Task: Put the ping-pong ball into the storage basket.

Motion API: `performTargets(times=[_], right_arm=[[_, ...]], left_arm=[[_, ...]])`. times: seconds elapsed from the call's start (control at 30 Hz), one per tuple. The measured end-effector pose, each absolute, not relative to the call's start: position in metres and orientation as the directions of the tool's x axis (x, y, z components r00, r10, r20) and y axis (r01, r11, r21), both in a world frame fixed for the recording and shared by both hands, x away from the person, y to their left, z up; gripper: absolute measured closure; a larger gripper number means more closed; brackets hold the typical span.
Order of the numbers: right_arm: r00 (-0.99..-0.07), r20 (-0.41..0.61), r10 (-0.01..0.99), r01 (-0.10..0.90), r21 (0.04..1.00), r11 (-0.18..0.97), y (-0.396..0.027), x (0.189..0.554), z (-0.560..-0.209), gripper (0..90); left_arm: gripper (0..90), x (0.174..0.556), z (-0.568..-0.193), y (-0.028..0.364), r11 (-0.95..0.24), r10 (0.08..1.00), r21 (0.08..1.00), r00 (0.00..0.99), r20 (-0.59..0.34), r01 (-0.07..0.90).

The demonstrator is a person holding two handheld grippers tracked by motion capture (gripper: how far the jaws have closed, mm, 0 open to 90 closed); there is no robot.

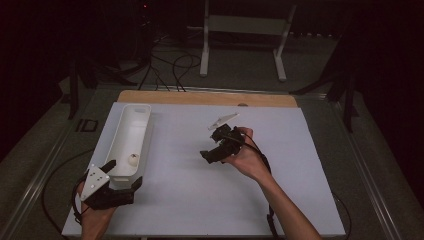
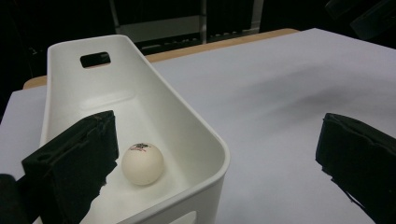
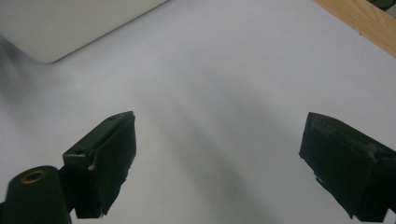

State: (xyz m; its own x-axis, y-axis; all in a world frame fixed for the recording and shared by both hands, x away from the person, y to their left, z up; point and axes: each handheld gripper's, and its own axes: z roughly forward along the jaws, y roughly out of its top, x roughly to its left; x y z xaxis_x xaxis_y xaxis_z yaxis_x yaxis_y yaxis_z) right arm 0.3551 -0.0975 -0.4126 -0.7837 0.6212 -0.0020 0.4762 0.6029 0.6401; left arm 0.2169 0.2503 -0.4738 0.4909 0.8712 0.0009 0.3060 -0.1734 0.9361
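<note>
A dark room surrounds a white tabletop where a long white bin lies at the left. The left gripper straddles the bin's near corner, fingers spread, probably to steady or grab it. A small white ball rests inside, just beside the left finger, while the right gripper hovers mid-table, released and empty.

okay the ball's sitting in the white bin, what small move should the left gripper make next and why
Probably close the left gripper on the near end wall of the bin. Its open jaws already straddle that wall, one inside beside the ball, one outside, and the right gripper is away mid-table.
</note>
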Motion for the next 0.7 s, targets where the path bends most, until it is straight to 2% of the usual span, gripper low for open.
performTargets(times=[0.7], right_arm=[[-0.752, 0.015, 0.659, 0.502, 0.66, 0.559, -0.133, 0.344, -0.424, 10.8]], left_arm=[[0.0, 0.219, -0.475, 0.25, -0.172, 0.872, 0.934, 0.49, -0.003, 0.313]])
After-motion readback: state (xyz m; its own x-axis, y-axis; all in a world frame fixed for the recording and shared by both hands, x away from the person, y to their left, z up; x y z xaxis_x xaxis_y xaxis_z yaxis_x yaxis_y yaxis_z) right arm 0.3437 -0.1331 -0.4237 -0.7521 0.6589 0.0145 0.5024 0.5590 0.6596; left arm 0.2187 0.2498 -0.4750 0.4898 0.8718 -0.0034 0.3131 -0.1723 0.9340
